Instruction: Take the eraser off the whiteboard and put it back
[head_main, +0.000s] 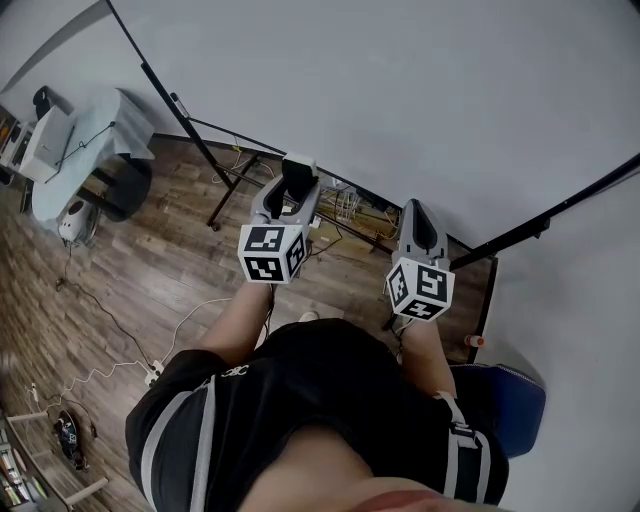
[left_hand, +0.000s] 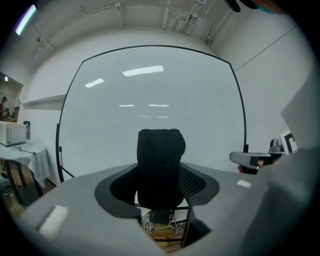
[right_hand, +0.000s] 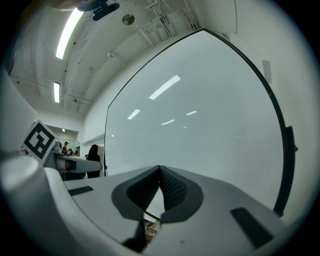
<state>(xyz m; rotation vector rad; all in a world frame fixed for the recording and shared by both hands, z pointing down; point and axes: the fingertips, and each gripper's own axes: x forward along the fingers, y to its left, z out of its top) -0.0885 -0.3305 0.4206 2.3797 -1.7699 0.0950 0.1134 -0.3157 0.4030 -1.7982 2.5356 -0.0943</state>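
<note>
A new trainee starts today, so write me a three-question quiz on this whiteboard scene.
1. True or false: the left gripper is shut on the eraser.
2. The jaws of the right gripper are: A) wide apart, B) together with nothing between them, C) shut on a marker.
3. What large surface do both grippers face?

Key: 1 true; 2 B; 3 the whiteboard.
</note>
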